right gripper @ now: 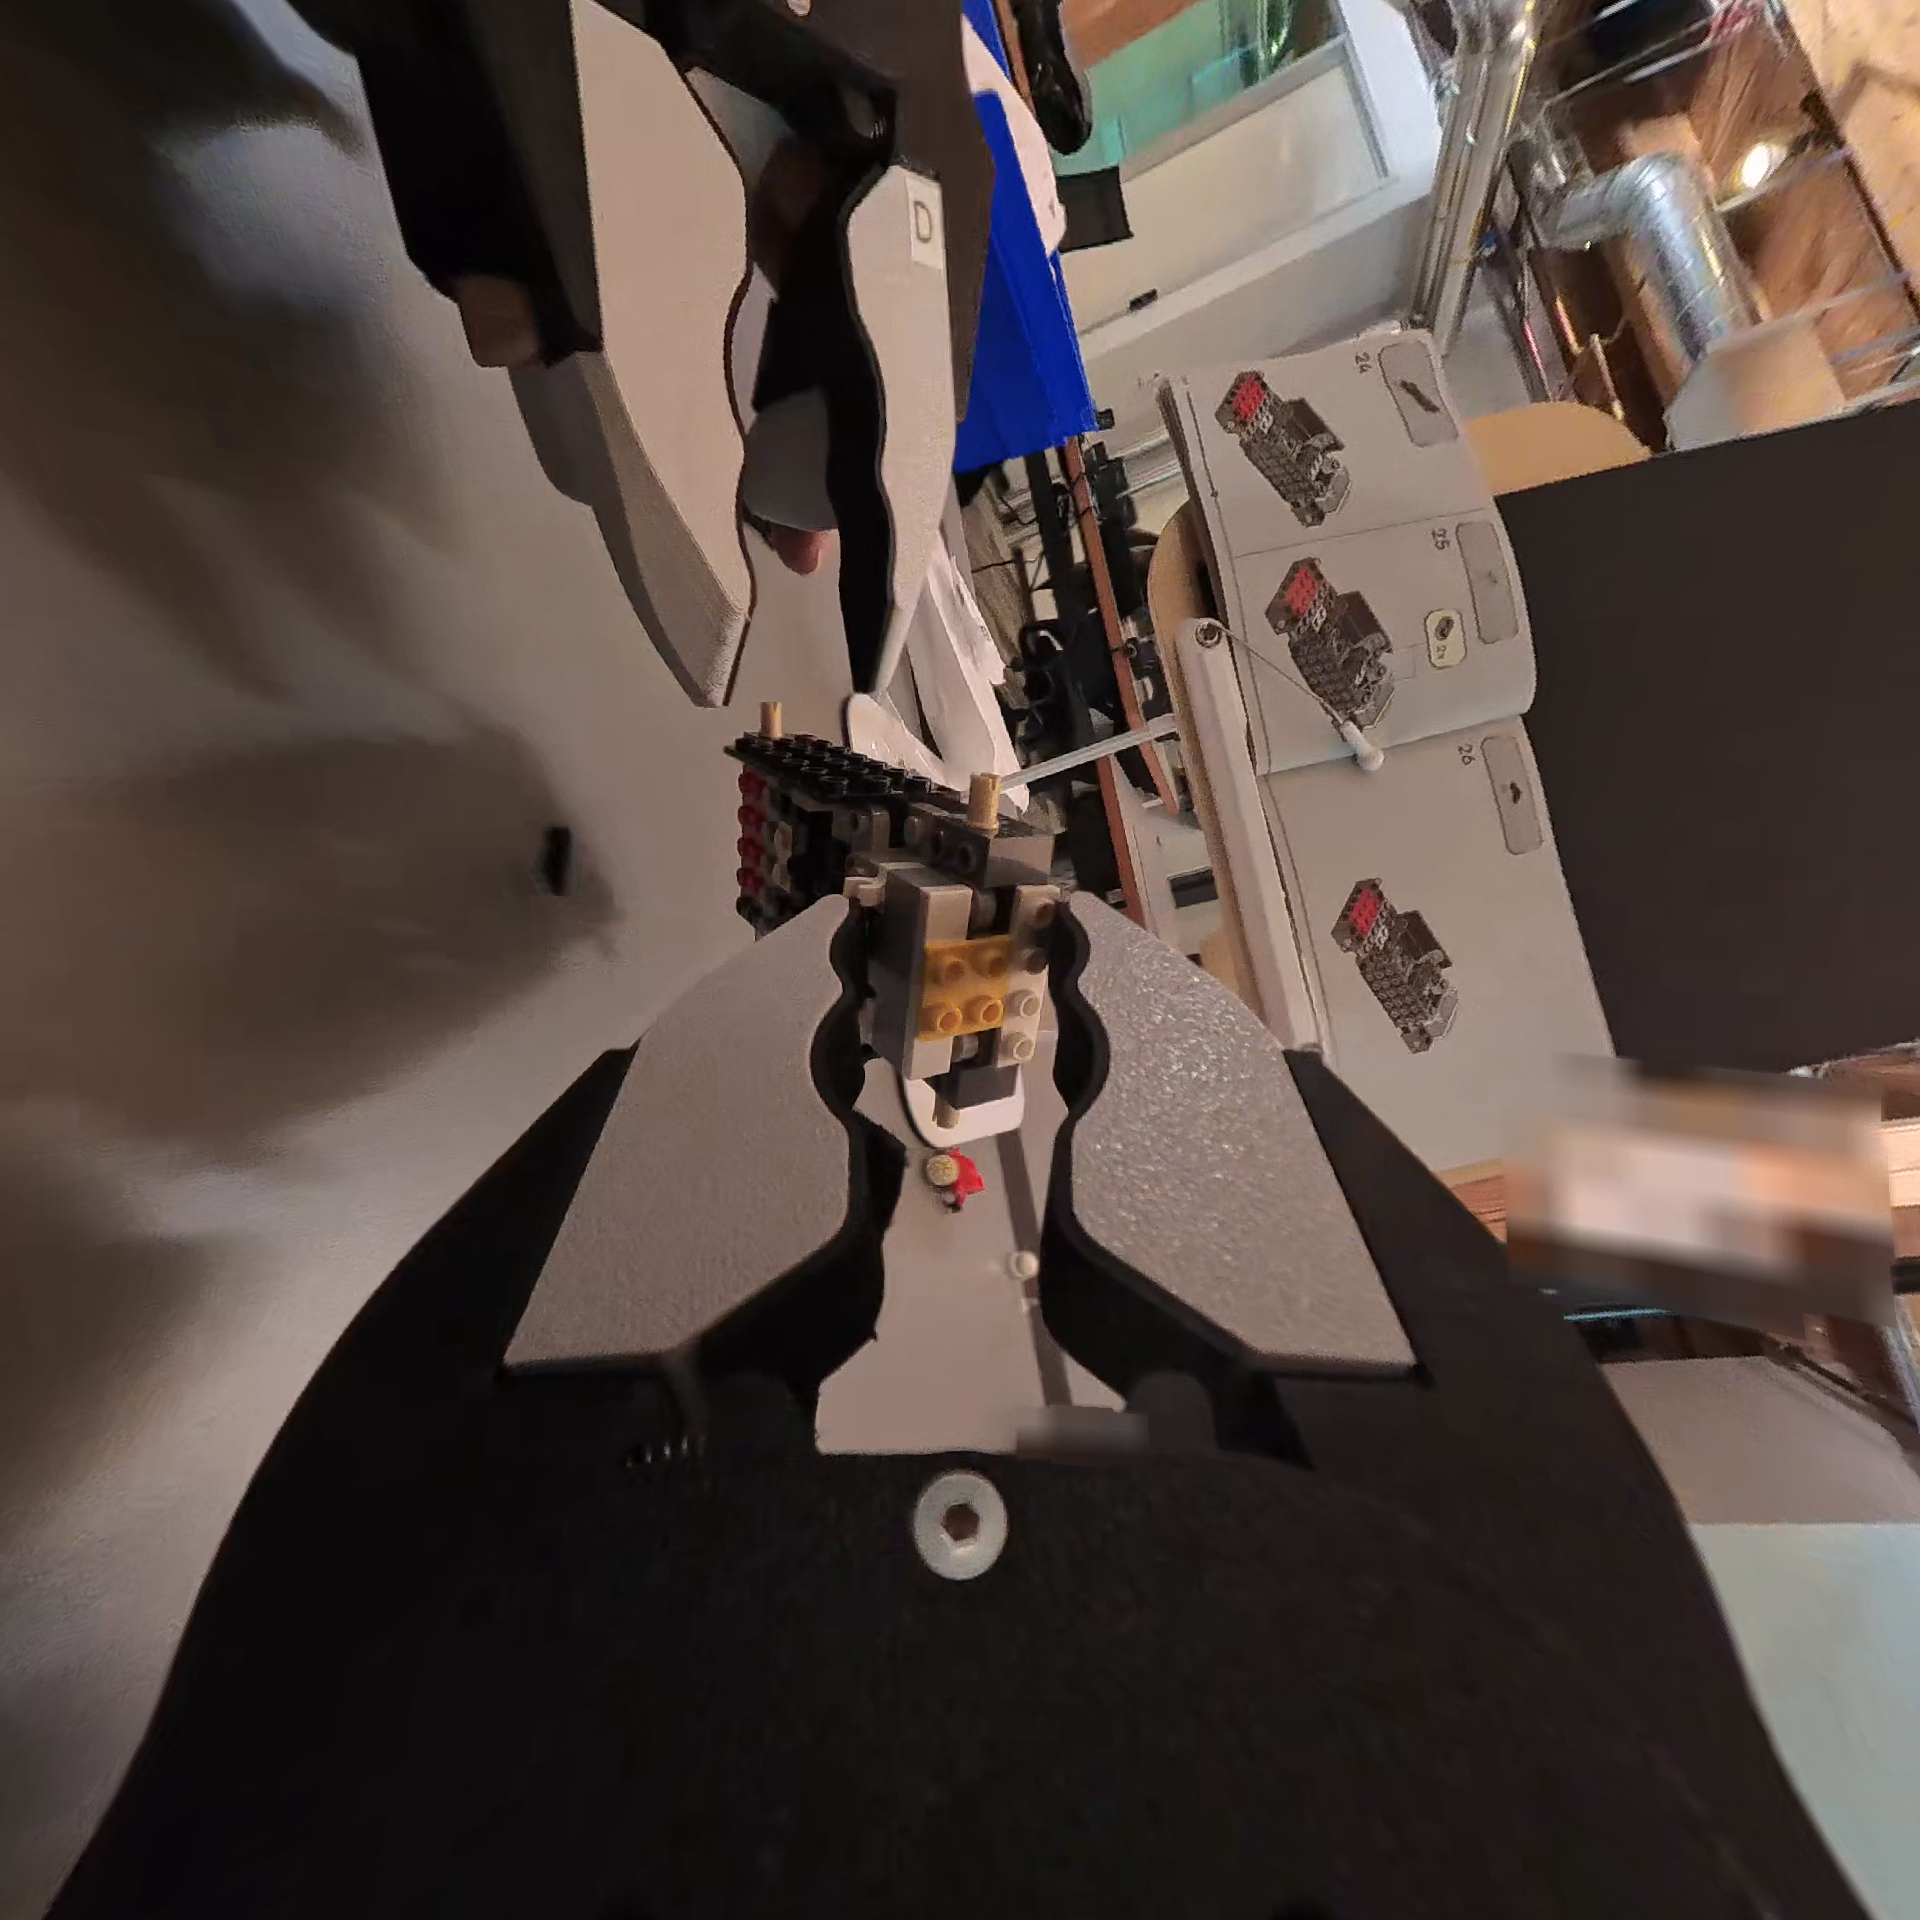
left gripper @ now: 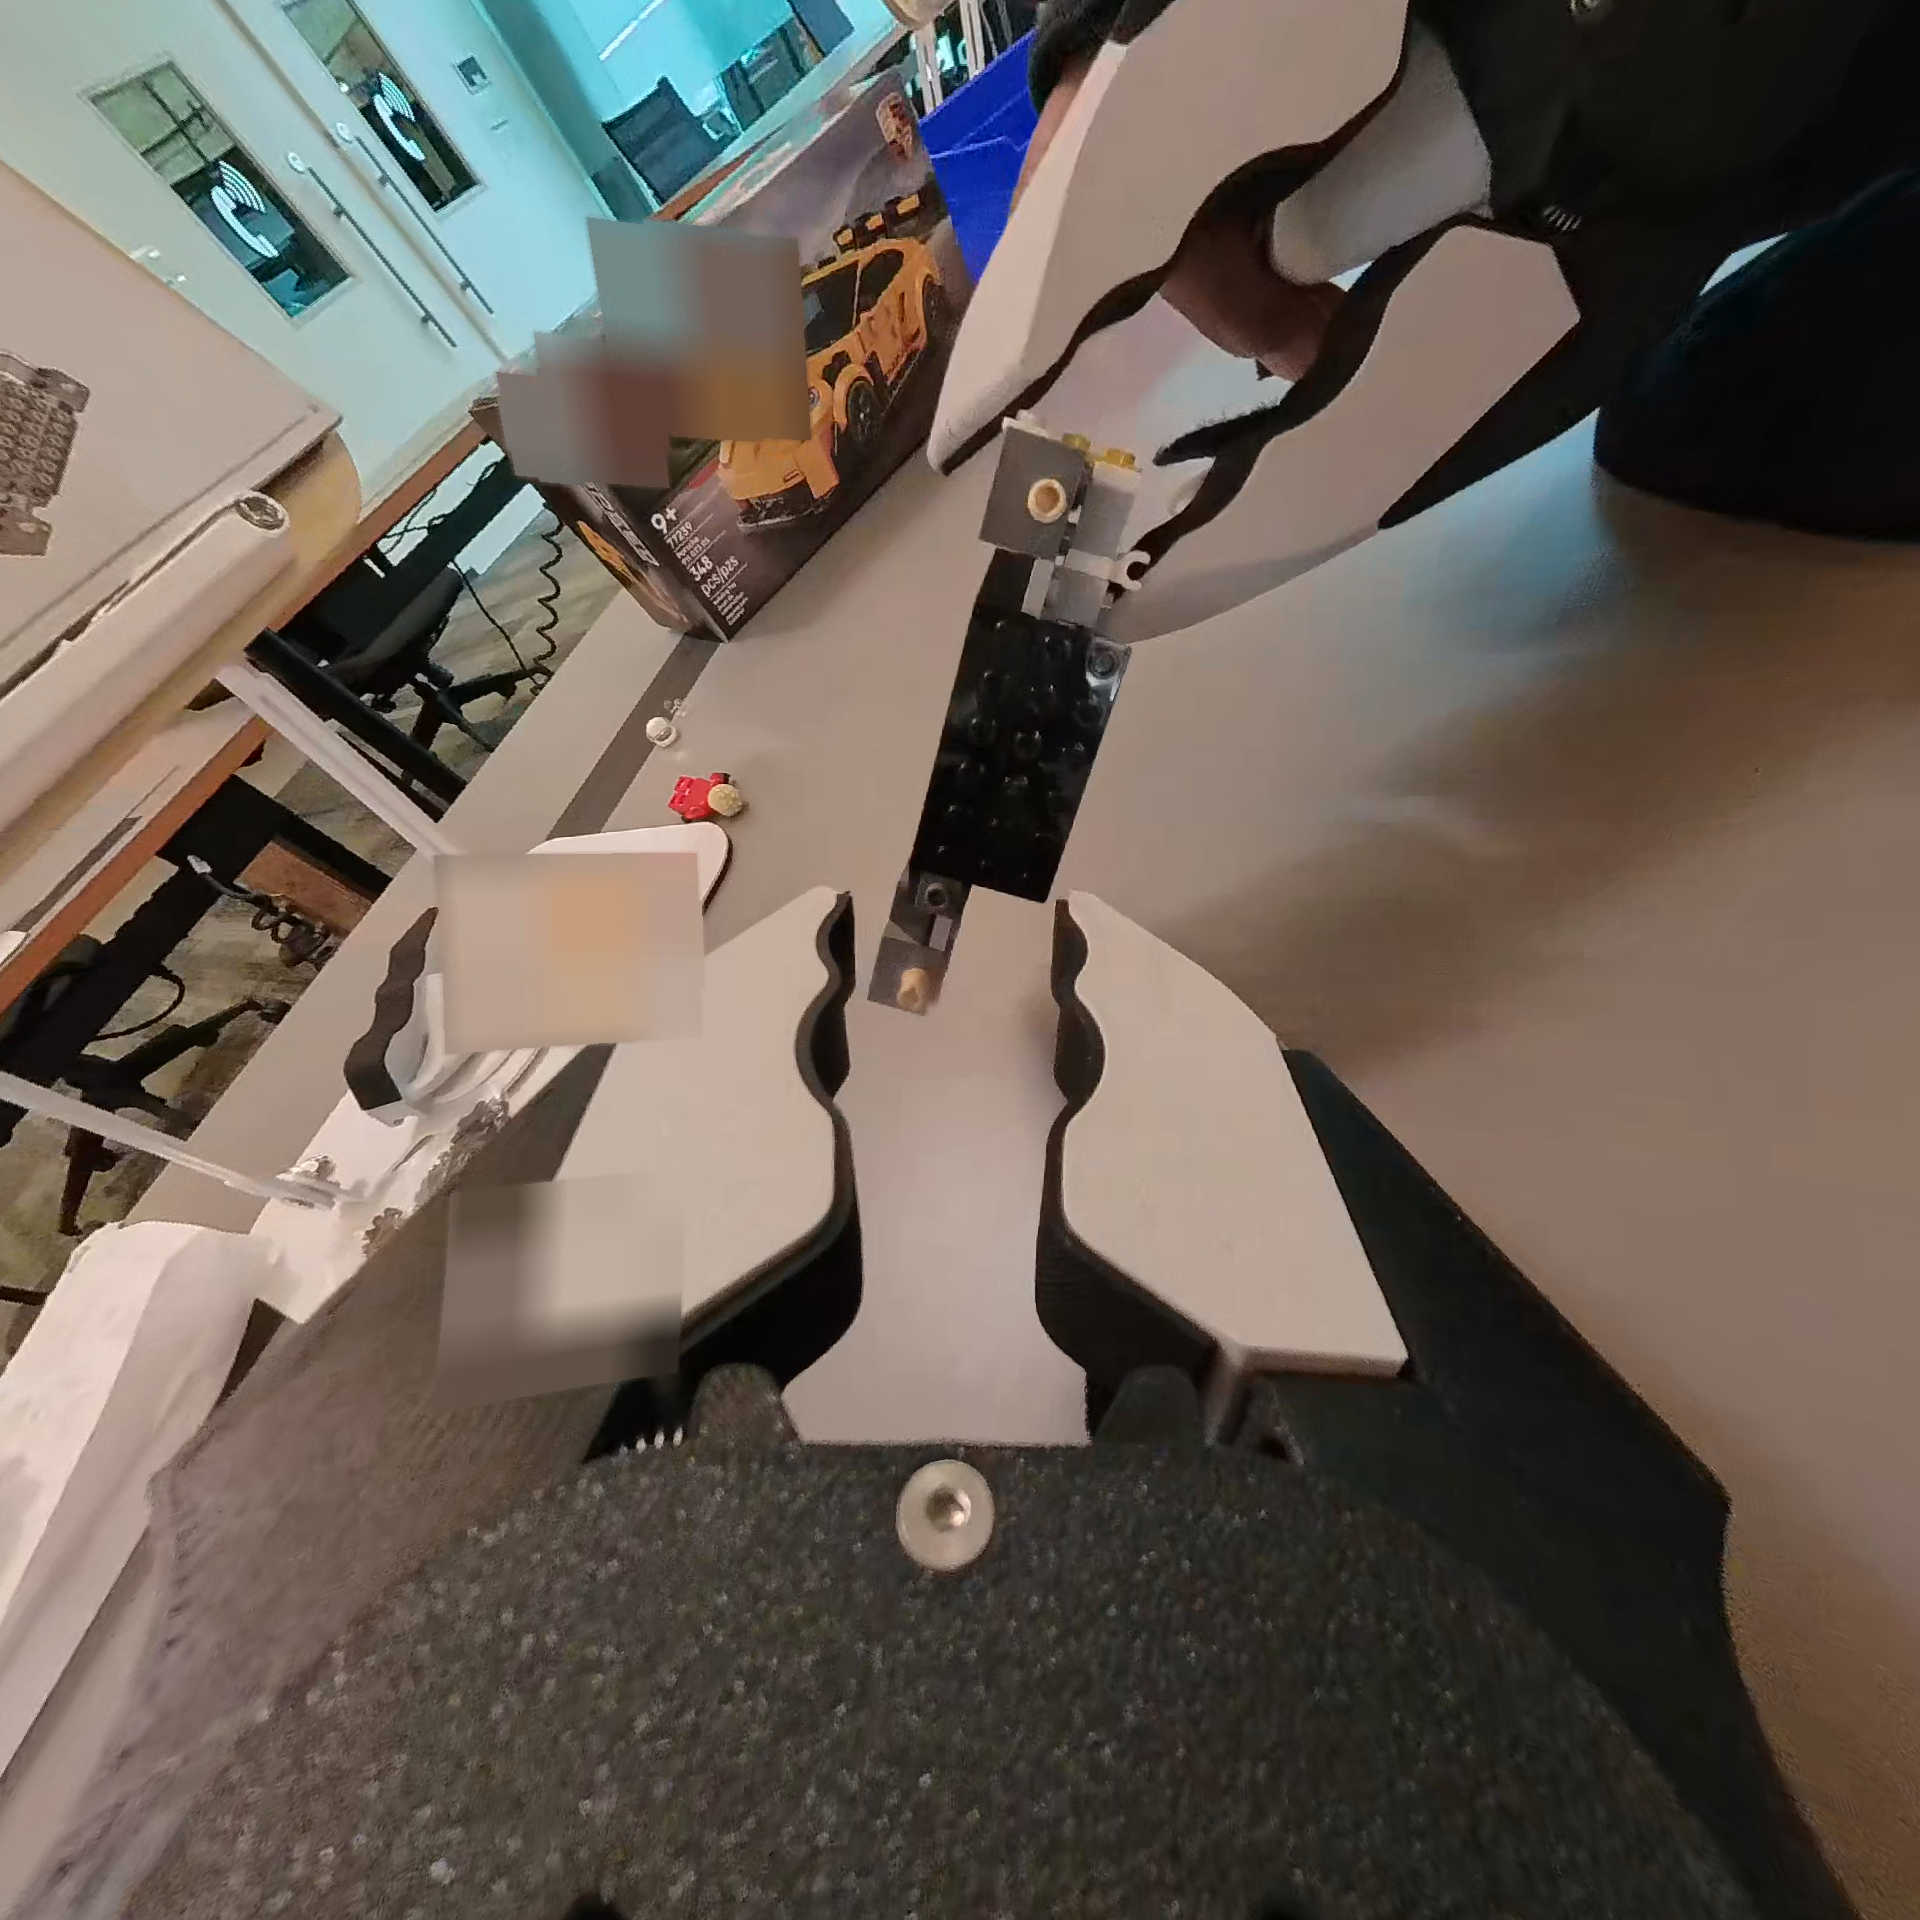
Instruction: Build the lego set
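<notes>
- Plainly, the right gripper [right gripper: 956,982] is clamped on the lego build [right gripper: 935,914]: its fingers [right gripper: 727,1091] press the grey and yellow end from both sides, and the black studded plate juts out ahead of the tips.
- From the left wrist view the same right gripper [left gripper: 1049,520] comes in from the top right, gripping the far grey end of the build [left gripper: 1013,748], which hangs above the table [left gripper: 1455,831].
- The left gripper [left gripper: 956,966] stands apart, its jaws wide with bare table showing between them. The near end of the build, a grey piece with a tan peg, sits just ahead of the gap, nearer the left finger; whether it touches that finger I cannot tell.
- In the right wrist view the left gripper [right gripper: 800,644] hangs just beyond the build's far end, fingers parted, holding nothing.
- Left of the left gripper, on the table, lie a small red piece [left gripper: 707,798] and a white bit [left gripper: 662,730]; beyond them stands the set's box [left gripper: 790,457].
- Right of the right gripper an open instruction booklet [right gripper: 1371,623] is propped on a stand.
- Hard to make out: a small dark piece [right gripper: 558,860] on the table is smeared by blur; mosaic patches cover parts of both views; a hand behind the far gripper is mostly hidden.
</notes>
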